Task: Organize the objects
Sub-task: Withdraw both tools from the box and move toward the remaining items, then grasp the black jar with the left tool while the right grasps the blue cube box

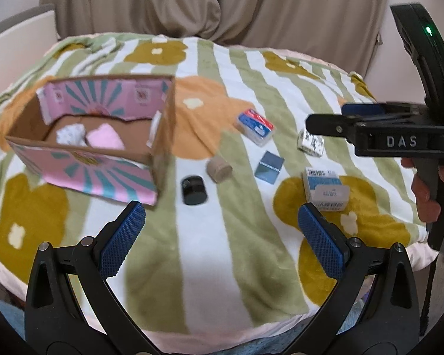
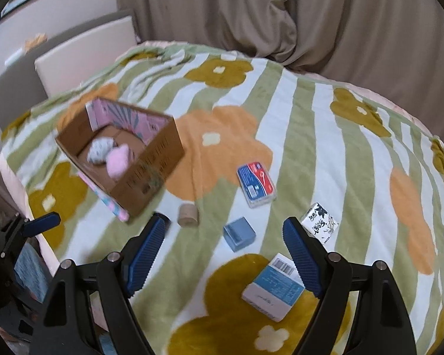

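Observation:
A pink cardboard box [image 1: 83,145] [image 2: 151,165] stands open on the flowered blanket, with a pink soft item [image 1: 105,139] and a white patterned one [image 1: 71,134] inside. Loose on the blanket lie a black jar [image 1: 194,190], a beige roll [image 1: 219,169] [image 2: 188,214], a small blue box [image 1: 268,167] [image 2: 239,234], a red-blue packet [image 1: 255,125] [image 2: 256,184], a white patterned tissue pack [image 1: 310,143] [image 2: 319,222] and a blue-white carton [image 1: 325,188] [image 2: 275,287]. My left gripper [image 1: 222,236] is open and empty above the blanket. My right gripper [image 2: 223,251] is open and empty above the blue box.
The blanket [image 1: 210,260] covers a raised rounded surface with drop-offs at the near and right edges. A beige curtain [image 2: 281,14] hangs behind. A pale chair back [image 2: 83,56] stands at the far left. The right gripper's body [image 1: 399,139] shows at the right of the left wrist view.

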`<state>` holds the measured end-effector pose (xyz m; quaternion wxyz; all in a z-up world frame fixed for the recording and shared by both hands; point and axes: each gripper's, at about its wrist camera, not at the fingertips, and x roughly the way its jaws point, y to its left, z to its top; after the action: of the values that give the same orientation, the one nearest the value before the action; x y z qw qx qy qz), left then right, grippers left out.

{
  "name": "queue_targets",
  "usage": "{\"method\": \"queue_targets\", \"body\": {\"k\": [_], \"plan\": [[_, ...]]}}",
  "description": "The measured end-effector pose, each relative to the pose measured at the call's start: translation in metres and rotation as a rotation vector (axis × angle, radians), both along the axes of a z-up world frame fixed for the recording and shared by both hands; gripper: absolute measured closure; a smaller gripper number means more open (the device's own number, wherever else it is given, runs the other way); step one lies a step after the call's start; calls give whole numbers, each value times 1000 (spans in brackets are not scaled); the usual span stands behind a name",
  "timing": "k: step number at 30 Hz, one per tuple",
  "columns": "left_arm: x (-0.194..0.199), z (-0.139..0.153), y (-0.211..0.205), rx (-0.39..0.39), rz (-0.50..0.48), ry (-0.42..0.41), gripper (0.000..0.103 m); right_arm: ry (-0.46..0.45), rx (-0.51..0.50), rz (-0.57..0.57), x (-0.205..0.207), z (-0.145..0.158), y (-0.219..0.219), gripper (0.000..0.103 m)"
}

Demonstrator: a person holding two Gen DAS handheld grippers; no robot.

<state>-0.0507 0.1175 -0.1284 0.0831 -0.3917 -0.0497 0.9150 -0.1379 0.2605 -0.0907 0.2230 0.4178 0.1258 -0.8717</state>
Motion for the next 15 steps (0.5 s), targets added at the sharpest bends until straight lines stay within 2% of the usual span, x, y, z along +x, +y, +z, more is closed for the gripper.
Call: {"method": "queue_targets", "body": {"k": [6, 9, 15], "plan": [[-18, -43, 27, -47, -8, -33, 1, -18, 26, 37, -18, -40, 13, 24], [-33, -63, 33, -64, 23, -61, 2, -41, 34, 63, -27, -59, 17, 24], [-61, -84, 35, -91, 94, -94, 4, -79, 53, 118, -43, -87, 18, 24]]}}
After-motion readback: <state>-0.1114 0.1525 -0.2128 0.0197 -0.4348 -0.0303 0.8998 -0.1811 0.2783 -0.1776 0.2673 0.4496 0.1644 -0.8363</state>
